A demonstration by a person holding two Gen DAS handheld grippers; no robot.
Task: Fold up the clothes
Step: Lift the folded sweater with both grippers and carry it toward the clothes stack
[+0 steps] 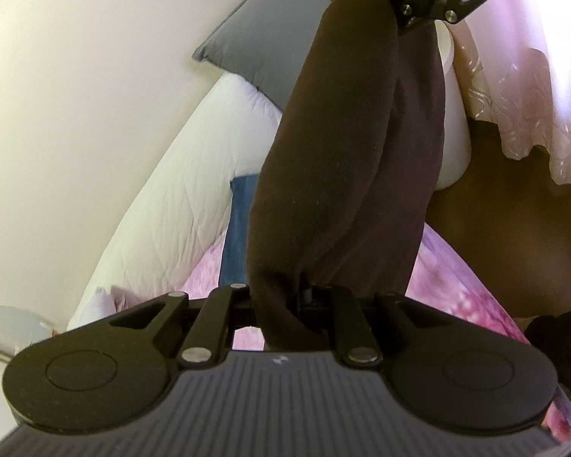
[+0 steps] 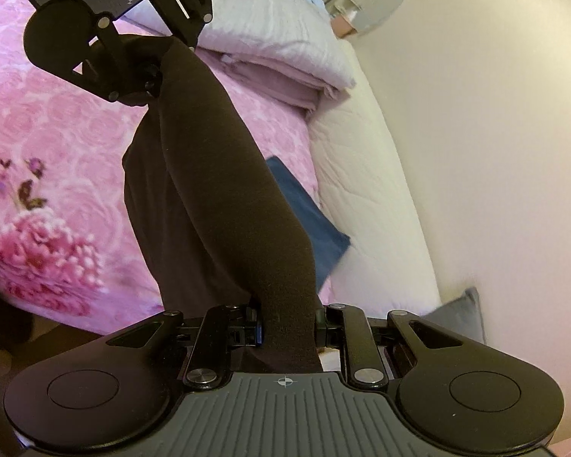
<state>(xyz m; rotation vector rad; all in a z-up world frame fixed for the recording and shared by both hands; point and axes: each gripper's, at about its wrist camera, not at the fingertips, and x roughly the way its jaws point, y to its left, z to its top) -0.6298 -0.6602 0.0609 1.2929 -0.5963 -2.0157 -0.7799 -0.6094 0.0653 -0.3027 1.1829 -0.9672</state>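
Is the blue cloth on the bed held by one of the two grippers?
No. In the right wrist view the blue cloth lies flat on the pink floral bedspread, while the right gripper clamps only the dark brown garment.

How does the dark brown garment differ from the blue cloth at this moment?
The dark brown garment hangs stretched between the left gripper and the right gripper; the blue cloth lies flat on the bed, untouched. The garment looks larger here.

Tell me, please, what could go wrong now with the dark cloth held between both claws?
The dark garment hangs bunched between the left claw and the right claw, so the fold may come out crooked. Lowered here, it could cover the blue cloth on the pink bedspread.
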